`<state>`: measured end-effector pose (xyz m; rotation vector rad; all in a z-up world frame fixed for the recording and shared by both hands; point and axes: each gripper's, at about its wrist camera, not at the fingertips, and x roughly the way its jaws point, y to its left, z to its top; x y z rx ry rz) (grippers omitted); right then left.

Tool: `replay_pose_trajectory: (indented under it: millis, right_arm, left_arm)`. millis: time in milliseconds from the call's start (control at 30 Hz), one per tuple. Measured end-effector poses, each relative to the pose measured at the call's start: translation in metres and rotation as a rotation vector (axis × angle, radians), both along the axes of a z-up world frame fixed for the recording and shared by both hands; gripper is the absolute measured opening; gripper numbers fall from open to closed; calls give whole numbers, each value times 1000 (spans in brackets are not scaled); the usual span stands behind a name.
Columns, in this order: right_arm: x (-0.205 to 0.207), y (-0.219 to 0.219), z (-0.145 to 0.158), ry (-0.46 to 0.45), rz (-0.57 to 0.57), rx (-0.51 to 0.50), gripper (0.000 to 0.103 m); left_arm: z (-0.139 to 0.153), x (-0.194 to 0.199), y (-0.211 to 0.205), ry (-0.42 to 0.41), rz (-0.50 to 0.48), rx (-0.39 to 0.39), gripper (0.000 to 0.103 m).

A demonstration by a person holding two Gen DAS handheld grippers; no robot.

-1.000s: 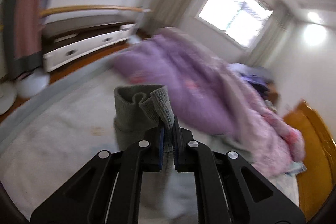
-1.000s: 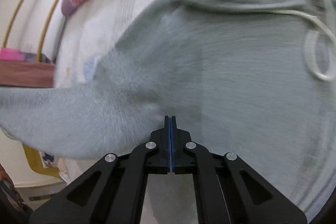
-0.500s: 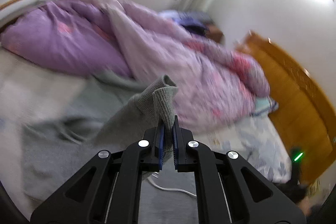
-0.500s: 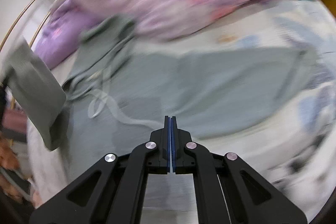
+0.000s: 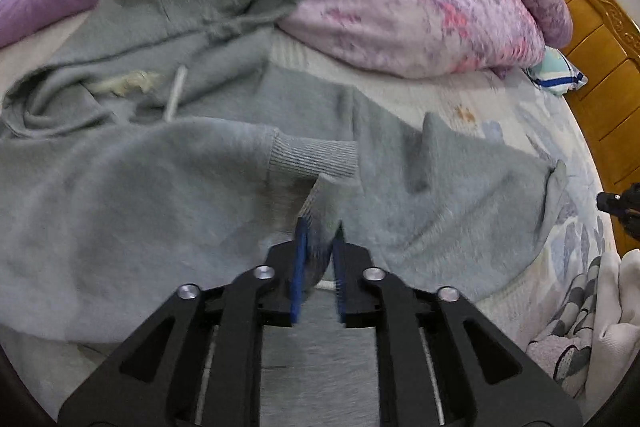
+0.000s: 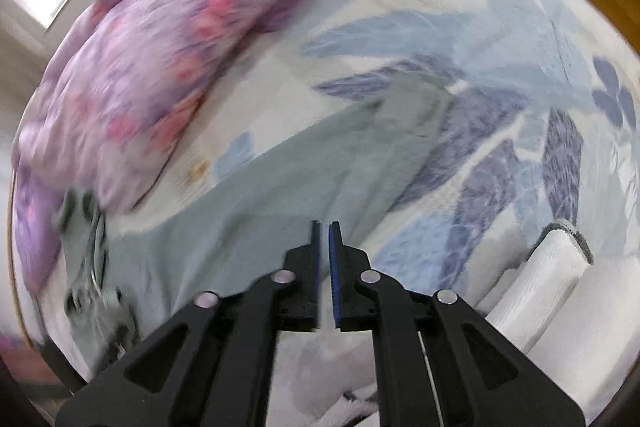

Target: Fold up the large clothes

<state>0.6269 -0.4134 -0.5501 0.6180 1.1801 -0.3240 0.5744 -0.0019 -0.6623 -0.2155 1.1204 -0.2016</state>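
The grey hoodie is spread on the bed, one sleeve already laid across its body. Its ribbed cuff sits between the left tool as the jaws are parting. The right tool is opening, apparently empty. Further folds remain.

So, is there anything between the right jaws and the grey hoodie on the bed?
Nothing visible. The right gripper, jaws opening and empty, hangs over the grey hoodie, with only open space between them.
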Motion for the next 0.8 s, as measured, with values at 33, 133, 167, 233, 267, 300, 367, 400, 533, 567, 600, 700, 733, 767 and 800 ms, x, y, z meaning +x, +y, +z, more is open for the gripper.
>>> replay_pose_trajectory:
  millis: [33,133,167,233,267,300,367,400,533,567,600,700,733,767,800]
  right_arm:
    - [2,-10,-3,2,-22,12,16]
    - [9,-35,-18,35,-87,33,33]
    - [9,-41,-22,40,-102,48,38]
    - [10,-53,-34,66,-148,66,43]
    - [11,-58,-41,70,-164,89,43]
    - [10,-63,-45,68,-193,116,44]
    - [15,-66,-50,49,-208,157,44]
    - [20,-66,-48,40,-204,140,46]
    - [56,-59,-40,27,-186,37,58]
    - [63,-60,-44,51,-186,24,60]
    - [69,-61,-48,77,-199,18,60]
    - [84,-65,-64,139,-233,36,60]
    - [88,-65,-68,161,-223,15,60]
    - [92,-65,-72,184,-204,-14,60]
    - [93,-65,-74,208,-200,-46,60]
  left_arm:
    - [-4,1,-4,25,0,-1,20]
    - [-3,1,-14,48,-6,-43,45]
    - [-2,0,-17,55,-15,-68,46]
    - [3,-4,-21,70,-34,-128,56]
    - [4,-4,-23,68,-37,-139,59]
    - [8,-7,-23,63,-44,-160,59]
    - [16,-14,-19,58,-35,-177,59]
    - [19,-16,-16,55,-28,-175,59]
    - [35,-28,11,9,38,-122,68]
    - [36,-30,18,4,55,-104,68]
    - [37,-30,25,6,79,-61,68]
    - [37,-30,45,18,117,19,68]
    - [38,-32,54,19,130,33,68]
    - [38,-33,62,19,141,32,68]
    - [39,-34,70,24,156,34,68]
